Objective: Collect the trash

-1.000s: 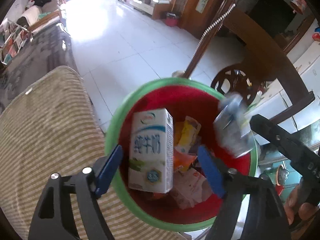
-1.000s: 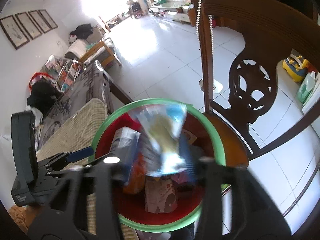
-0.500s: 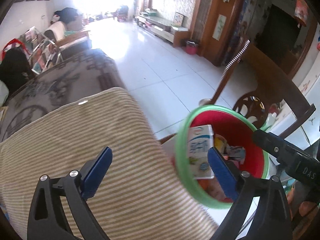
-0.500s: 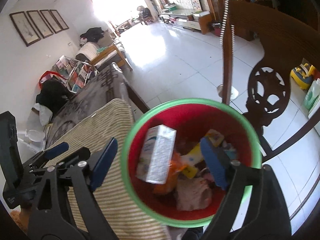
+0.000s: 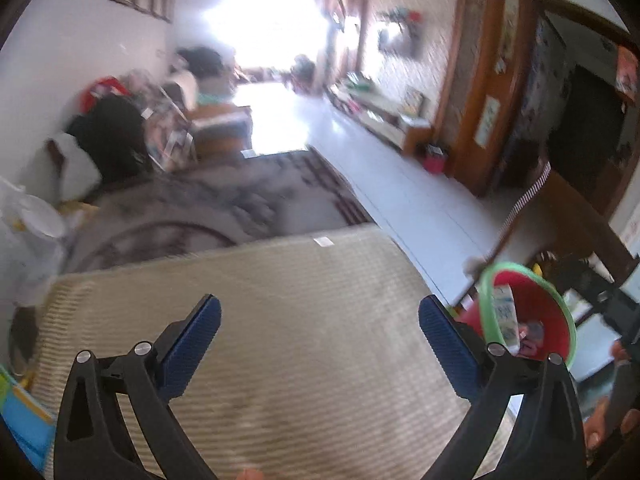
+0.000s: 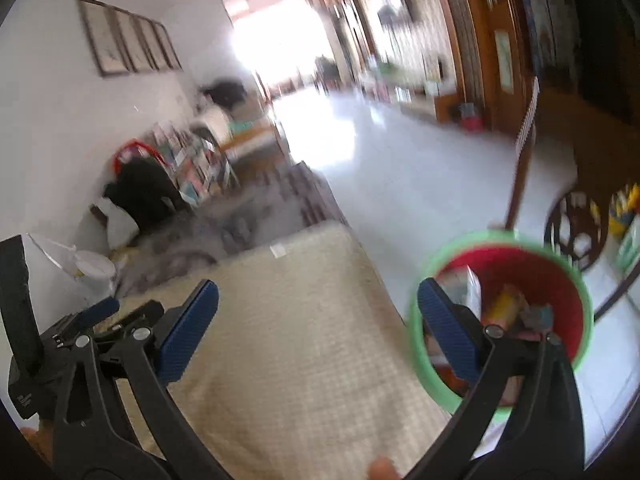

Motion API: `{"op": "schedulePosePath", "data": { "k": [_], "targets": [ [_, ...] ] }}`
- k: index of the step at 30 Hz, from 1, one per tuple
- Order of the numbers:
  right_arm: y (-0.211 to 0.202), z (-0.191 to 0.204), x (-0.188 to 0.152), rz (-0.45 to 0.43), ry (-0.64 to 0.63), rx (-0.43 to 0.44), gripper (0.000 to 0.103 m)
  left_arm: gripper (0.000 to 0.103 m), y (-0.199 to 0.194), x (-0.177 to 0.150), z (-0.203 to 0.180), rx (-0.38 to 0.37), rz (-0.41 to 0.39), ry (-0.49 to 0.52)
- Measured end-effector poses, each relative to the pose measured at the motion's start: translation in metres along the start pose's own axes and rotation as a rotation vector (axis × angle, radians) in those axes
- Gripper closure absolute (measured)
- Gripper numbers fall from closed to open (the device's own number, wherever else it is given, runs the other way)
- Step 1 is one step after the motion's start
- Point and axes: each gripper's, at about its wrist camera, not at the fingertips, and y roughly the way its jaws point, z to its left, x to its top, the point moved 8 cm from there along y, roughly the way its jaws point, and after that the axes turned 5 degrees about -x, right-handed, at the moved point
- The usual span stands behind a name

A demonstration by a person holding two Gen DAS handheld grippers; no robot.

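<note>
Jaws spread wide and empty on both the left gripper (image 5: 319, 322) and right gripper (image 6: 318, 307), above the striped cushion (image 5: 304, 320). Beside the cushion stands the red bin (image 6: 560, 292), holding trash (image 6: 504, 304).

Left gripper (image 5: 319, 326): jaws spread wide, nothing between blue pads. Right gripper (image 6: 318, 312): jaws equally wide, nothing held, level beside left.

My left gripper (image 5: 320, 322) and right gripper (image 6: 318, 308) are alike: black plastic arms with triangular cut-outs and silver screw heads, ending in ribbed blue fingers (image 5: 192, 340), with my bare fingertips showing at the frame edges.
</note>
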Motion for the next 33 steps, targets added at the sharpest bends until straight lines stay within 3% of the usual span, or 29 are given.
{"op": "schedulePosePath", "data": {
  "k": [4,6,10,14,17,22,27,33],
  "targets": [
    [-0.032,0.038,0.023,-0.230,-0.022,-0.092,0.005,0.008,-0.046,0.025,0.029,0.028,-0.160,0.003],
    [-0.036,0.049,0.025,-0.276,-0.022,-0.130,0.005,0.008,-0.068,0.035,0.037,0.043,-0.244,0.021],
    [-0.027,0.071,0.007,-0.166,-0.010,-0.057,0.005,0.008,-0.093,0.044,0.049,0.082,-0.303,0.081],
    [-0.026,0.089,-0.005,-0.145,-0.049,-0.070,0.005,0.008,-0.099,0.044,0.064,0.044,-0.285,0.044],
    [-0.027,0.101,-0.011,-0.138,-0.076,-0.066,0.005,0.008,-0.104,0.044,0.078,0.064,-0.283,0.011],
    [-0.028,0.104,-0.016,-0.121,-0.075,-0.073,0.005,0.008,-0.118,0.041,0.098,0.218,-0.337,-0.010],
    [-0.028,0.109,-0.020,-0.115,-0.070,-0.086,0.005,0.008,-0.116,0.038,0.101,0.136,-0.301,-0.040],
    [-0.026,0.107,-0.022,-0.108,-0.079,-0.093,0.005,0.008,-0.109,0.031,0.099,0.113,-0.279,-0.034]
  ]
}}
